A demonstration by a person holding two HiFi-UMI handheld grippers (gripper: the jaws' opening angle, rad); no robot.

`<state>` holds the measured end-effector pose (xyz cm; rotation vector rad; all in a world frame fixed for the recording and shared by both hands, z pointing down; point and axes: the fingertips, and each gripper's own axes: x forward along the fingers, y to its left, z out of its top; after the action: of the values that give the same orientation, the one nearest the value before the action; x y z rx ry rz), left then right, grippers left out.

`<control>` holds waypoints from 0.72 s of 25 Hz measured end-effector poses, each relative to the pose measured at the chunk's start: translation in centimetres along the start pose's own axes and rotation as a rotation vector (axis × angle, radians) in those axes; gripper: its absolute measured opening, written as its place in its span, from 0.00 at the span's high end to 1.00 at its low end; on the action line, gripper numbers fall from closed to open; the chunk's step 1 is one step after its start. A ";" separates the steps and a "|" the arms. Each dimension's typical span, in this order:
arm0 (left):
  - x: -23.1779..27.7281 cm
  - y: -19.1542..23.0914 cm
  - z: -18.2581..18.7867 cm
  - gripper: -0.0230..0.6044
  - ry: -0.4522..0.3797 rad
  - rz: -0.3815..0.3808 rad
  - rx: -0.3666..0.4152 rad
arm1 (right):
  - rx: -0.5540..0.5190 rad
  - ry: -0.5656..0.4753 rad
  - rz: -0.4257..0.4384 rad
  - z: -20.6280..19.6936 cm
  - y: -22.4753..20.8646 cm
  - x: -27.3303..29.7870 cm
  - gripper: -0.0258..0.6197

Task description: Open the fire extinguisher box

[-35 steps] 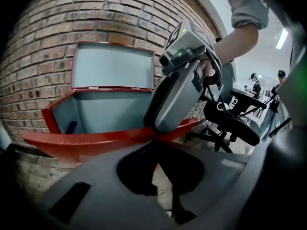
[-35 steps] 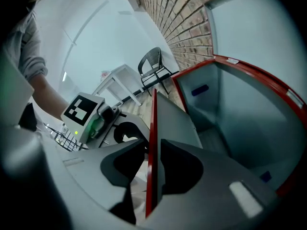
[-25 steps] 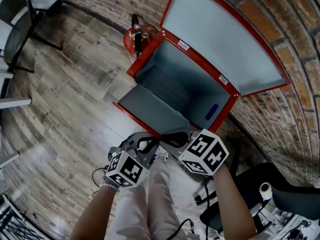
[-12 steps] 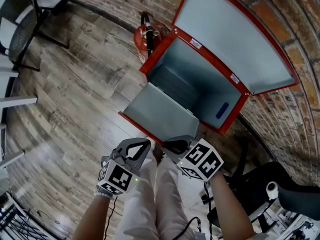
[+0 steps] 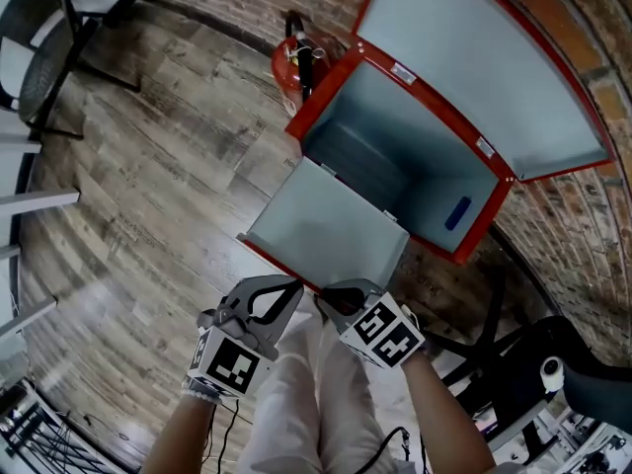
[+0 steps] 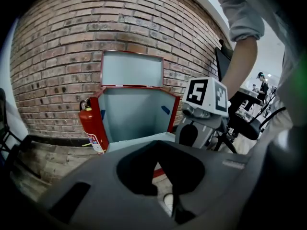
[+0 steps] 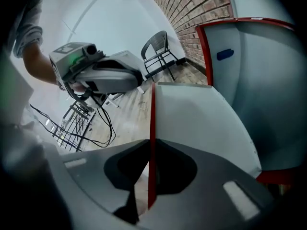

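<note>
Altogether one fire extinguisher box (image 5: 439,117) stood against the brick wall (image 5: 592,215), with two of its panels swung open: a lid (image 5: 474,57) raised back against the bricks and a front flap (image 5: 326,235) folded down toward the person. One red fire extinguisher (image 5: 294,62) stood on the floor just beside the box's left side. Two grippers were in play, each carrying one marker cube.

The right gripper (image 5: 323,299) had its jaws nearly together, pinched on the thin red edge of the flap, which ran straight up between them in the right gripper view. The left gripper (image 5: 293,286) sat just beside it near that same edge, jaws closed with nothing between them.

The box was sheet metal, rectangular, red along every rim and pale grey-blue on its smooth inner faces, with one small blue patch (image 5: 457,212) on the right inner wall. Inside, the cavity looked bare. The floor (image 5: 148,166) was grey wood-grain planking, worn and streaky.

Along the flap's left side the planks lay open as far as a dark mesh chair (image 5: 39,57), well apart at the room's edge. On the right the space was tighter: a black office chair (image 5: 553,363) stood near the box's right side. A tangle of cables (image 5: 39,433) lay on the floor by the person's left.
</note>
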<state>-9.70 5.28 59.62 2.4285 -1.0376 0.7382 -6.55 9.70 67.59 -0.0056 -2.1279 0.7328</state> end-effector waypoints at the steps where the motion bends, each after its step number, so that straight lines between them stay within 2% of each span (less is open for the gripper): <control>1: -0.1 0.2 -0.1 0.96 -0.001 0.005 0.002 | -0.003 0.004 -0.002 -0.3 0.1 0.6 0.89; 8: 0.8 2.5 -0.3 0.96 -0.017 0.044 -0.003 | -0.059 0.063 -0.017 -2.7 -0.6 4.8 0.89; 18: 3.4 3.7 -1.0 0.96 -0.025 0.048 0.022 | -0.105 0.132 -0.061 -6.7 -3.5 10.7 0.91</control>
<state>-10.75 1.63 63.05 2.4454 -1.1061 0.7399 -7.51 12.88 80.29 -0.0434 -2.0286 0.5690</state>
